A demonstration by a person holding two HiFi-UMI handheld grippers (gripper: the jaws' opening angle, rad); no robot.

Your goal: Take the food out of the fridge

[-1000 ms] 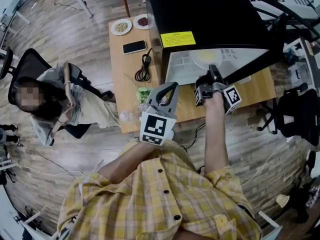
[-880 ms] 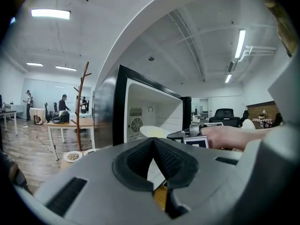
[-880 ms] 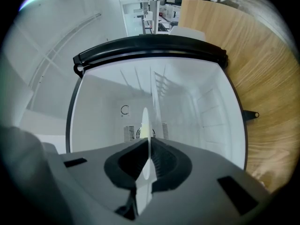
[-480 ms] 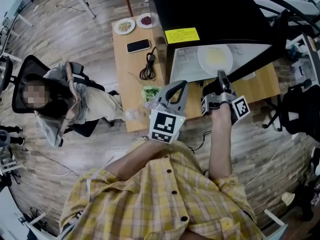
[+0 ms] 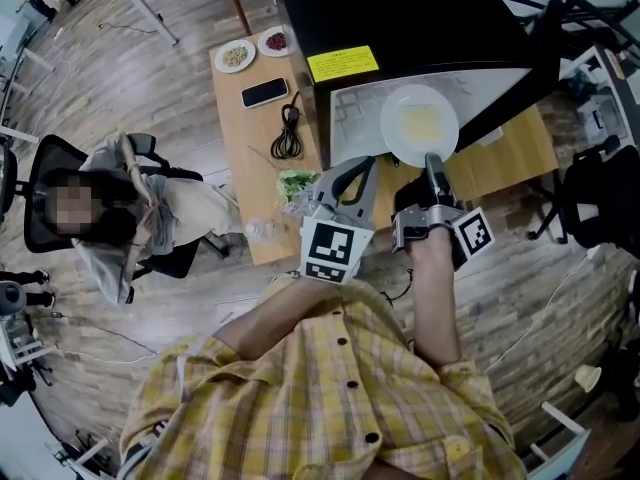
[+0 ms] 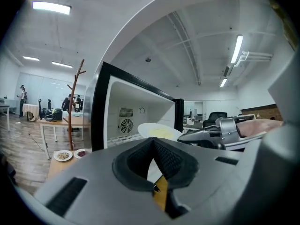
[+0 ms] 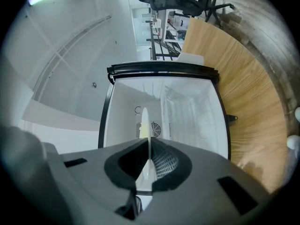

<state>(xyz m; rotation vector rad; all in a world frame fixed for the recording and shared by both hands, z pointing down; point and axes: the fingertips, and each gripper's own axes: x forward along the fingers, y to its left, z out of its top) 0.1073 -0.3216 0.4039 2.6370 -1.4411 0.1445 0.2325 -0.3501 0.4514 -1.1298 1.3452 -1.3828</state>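
Note:
A black fridge (image 5: 420, 18) stands open on the wooden table, its white inside (image 7: 187, 111) facing me. A white plate (image 5: 419, 125) with pale yellow food hangs level at the fridge's mouth. My right gripper (image 5: 432, 163) is shut on the plate's near rim. In the right gripper view the plate (image 7: 144, 125) shows edge-on between the pads. My left gripper (image 5: 362, 168) hovers left of the plate, jaws shut with nothing in them. From the left gripper view I see the plate (image 6: 159, 131) and the right gripper (image 6: 187, 137) in front of the fridge (image 6: 101, 107).
On the table (image 5: 250, 168) left of the fridge lie two small dishes (image 5: 238, 55), a phone (image 5: 265, 92), a black cable (image 5: 288, 133) and a green food packet (image 5: 296, 185). The fridge door (image 5: 520, 78) swings open at right. A person (image 5: 110, 208) sits at left.
My right gripper has drawn back toward me with the plate, which has come out of the fridge's inside to its mouth. The left gripper has hardly moved.

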